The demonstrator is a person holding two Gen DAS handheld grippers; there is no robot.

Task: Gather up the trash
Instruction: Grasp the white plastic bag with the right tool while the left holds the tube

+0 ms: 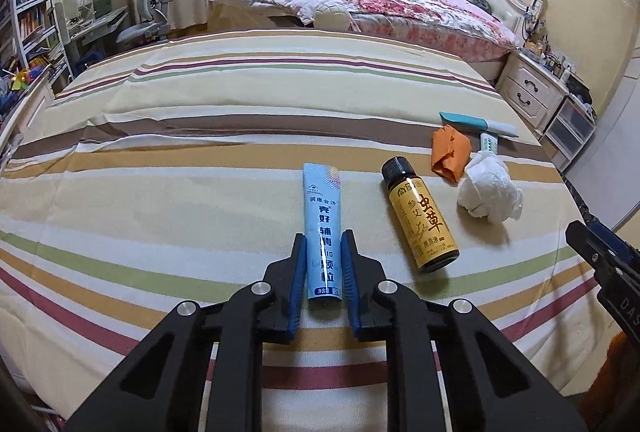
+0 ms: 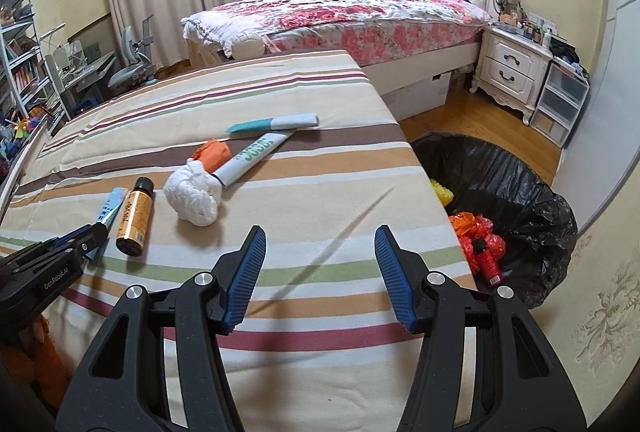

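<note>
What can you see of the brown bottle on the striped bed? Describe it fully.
The bottle is small, brown and glossy, maybe glass, with a black ribbed screw cap on and a yellow-orange label in dark Chinese characters. It lies on its side on the striped sheet, cap pointing away, between the blue sachet and the tissue wad, touching neither.

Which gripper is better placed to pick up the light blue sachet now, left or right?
Left. The left gripper already straddles the light blue sachet, one finger on each side. The right gripper is open over bare striped sheet.
</note>
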